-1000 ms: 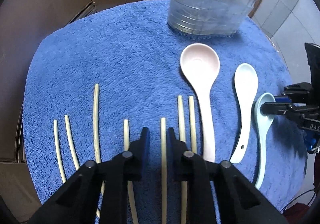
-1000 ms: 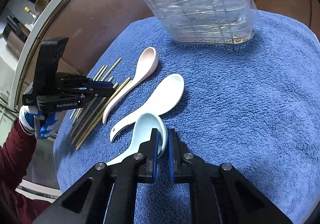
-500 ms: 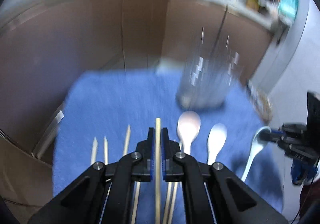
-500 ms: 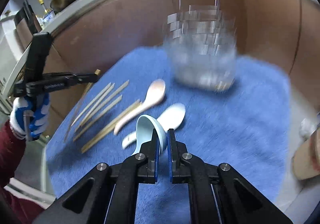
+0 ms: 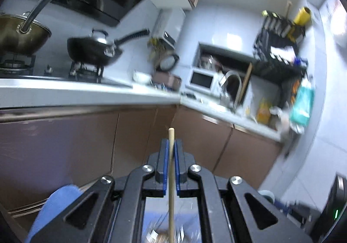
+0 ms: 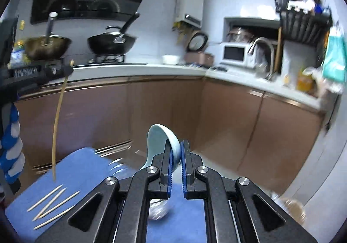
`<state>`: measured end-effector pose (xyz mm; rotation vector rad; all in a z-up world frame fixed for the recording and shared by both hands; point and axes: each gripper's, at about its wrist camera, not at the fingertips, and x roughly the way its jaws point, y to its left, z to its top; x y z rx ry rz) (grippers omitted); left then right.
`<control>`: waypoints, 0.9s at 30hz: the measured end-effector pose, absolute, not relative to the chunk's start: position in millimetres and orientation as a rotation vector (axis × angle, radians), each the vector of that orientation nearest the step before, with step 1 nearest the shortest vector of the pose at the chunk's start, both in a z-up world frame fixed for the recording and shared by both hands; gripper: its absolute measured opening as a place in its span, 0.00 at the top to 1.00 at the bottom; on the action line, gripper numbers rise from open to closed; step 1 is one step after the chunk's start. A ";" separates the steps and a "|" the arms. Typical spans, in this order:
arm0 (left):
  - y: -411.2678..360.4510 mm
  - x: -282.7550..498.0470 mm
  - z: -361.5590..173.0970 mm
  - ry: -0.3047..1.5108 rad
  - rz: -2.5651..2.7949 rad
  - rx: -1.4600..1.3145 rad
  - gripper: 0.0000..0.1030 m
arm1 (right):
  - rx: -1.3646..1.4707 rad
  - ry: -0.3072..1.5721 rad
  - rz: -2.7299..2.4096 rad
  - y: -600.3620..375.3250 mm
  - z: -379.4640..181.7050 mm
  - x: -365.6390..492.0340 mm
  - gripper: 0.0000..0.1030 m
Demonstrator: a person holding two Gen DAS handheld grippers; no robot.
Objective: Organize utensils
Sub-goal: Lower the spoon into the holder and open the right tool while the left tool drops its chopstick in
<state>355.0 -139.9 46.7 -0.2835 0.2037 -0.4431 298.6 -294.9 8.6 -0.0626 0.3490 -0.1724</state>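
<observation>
My left gripper [image 5: 171,149] is shut on a pale wooden chopstick [image 5: 171,188], held upright and high above the table; the right wrist view shows that gripper [image 6: 65,69] at the left with the chopstick [image 6: 57,121] hanging down from it. My right gripper [image 6: 176,152] is shut on the bowl of a light blue ceramic spoon [image 6: 159,141], lifted off the blue towel [image 6: 73,169]. Several chopsticks [image 6: 52,204] lie on the towel at lower left. The clear utensil holder [image 6: 157,210] shows blurred below my right gripper.
Brown cabinet fronts [image 6: 227,117] and a white countertop [image 6: 141,68] run behind the table. Pans [image 5: 95,48] sit on the stove, a microwave [image 6: 235,53] and a tap [image 6: 262,48] stand to the right. A gloved hand [image 6: 10,152] holds the left gripper.
Both grippers have risen and tilted up from the towel, the left with the chopstick and the right with the blue spoon. The views now face the kitchen instead of the table.
</observation>
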 end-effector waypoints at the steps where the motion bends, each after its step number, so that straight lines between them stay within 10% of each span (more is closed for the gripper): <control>1: -144.0 359.5 47.6 0.188 -0.436 -0.299 0.96 | -0.083 0.340 -0.195 -294.0 8.0 306.1 0.93; 20: -193.8 409.1 -84.3 0.205 -0.258 -0.299 0.94 | -0.179 0.419 -0.280 -271.2 -91.3 362.0 0.91; 27: -179.1 391.9 -83.6 0.223 -0.262 -0.280 0.78 | -0.132 0.446 -0.242 -275.5 -102.1 357.6 0.58</control>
